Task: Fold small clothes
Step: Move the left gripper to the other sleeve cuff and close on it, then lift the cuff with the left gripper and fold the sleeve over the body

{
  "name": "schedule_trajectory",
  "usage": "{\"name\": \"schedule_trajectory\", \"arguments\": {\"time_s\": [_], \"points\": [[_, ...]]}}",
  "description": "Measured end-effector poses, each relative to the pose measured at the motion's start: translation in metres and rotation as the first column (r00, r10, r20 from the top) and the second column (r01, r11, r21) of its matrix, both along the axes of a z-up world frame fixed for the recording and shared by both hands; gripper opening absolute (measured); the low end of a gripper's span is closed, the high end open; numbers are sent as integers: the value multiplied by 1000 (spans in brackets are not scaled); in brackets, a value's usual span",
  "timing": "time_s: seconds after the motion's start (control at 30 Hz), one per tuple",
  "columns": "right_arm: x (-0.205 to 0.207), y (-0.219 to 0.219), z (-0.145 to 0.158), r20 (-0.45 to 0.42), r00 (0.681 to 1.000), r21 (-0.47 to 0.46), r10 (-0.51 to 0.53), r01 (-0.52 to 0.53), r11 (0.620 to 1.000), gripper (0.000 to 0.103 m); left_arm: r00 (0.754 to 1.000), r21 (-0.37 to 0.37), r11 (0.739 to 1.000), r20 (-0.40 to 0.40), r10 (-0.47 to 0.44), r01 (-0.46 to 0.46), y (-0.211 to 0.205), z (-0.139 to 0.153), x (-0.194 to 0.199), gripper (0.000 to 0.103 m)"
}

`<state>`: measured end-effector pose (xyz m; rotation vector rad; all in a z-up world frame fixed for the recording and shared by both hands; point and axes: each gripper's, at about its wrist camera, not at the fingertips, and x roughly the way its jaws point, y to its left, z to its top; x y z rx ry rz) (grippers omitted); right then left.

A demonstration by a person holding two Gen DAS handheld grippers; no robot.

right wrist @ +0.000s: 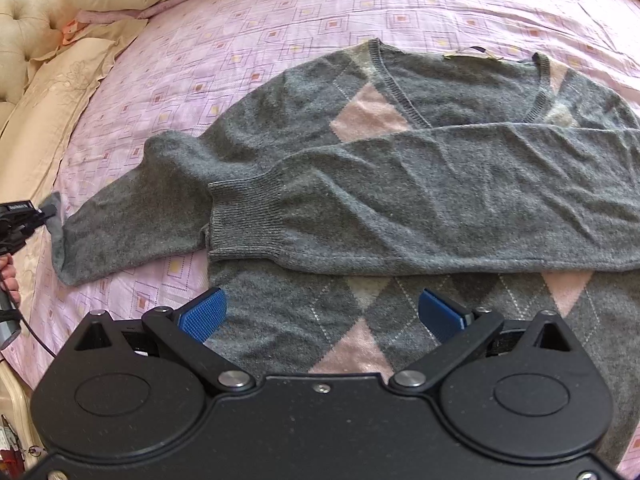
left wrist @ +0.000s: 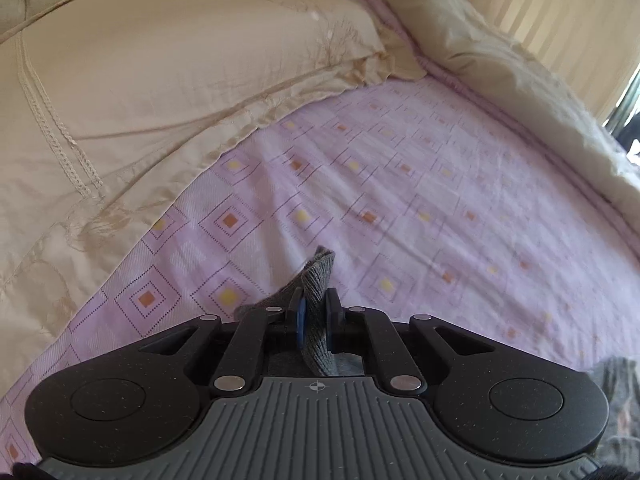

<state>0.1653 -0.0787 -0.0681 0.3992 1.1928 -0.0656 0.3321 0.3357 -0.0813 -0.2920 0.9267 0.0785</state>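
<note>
A grey V-neck sweater point(right wrist: 400, 152) with pink diamonds lies flat on the bed. One sleeve point(right wrist: 420, 196) is folded across its chest, cuff pointing left. The other sleeve point(right wrist: 132, 208) stretches out to the left. My left gripper point(left wrist: 316, 312) is shut on that sleeve's ribbed cuff point(left wrist: 318, 280), which stands up between the blue pads. The same gripper point(right wrist: 44, 214) shows at the left edge of the right wrist view, pinching the cuff. My right gripper point(right wrist: 322, 312) hovers open over the sweater's lower body, nothing between its fingers.
The bed has a pink sheet point(left wrist: 420, 184) with square patterns. Cream pillows point(left wrist: 160, 72) and a cream duvet point(left wrist: 520, 80) lie at the head and far side. A tufted headboard point(right wrist: 24, 20) and a person's hand point(right wrist: 8, 276) are at the left.
</note>
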Motion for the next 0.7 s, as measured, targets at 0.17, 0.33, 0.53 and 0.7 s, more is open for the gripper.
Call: {"name": "schedule_trajectory", "arguments": {"time_s": [0.17, 0.33, 0.53, 0.7], "points": [[-1, -2, -1, 13, 1000, 15, 15, -15, 1000, 102, 992, -34, 997, 112, -63, 67, -24, 46, -25, 8], [-13, -11, -2, 32, 999, 40, 15, -17, 999, 102, 967, -68, 986, 218, -134, 152, -61, 96, -57, 8], [-39, -37, -1, 55, 998, 72, -1, -3, 997, 102, 923, -100, 966, 332, -195, 240, -119, 150, -96, 8], [-66, -70, 3, 76, 997, 89, -27, 20, 996, 102, 868, -112, 924, 399, -295, 366, -185, 176, -121, 8]]}}
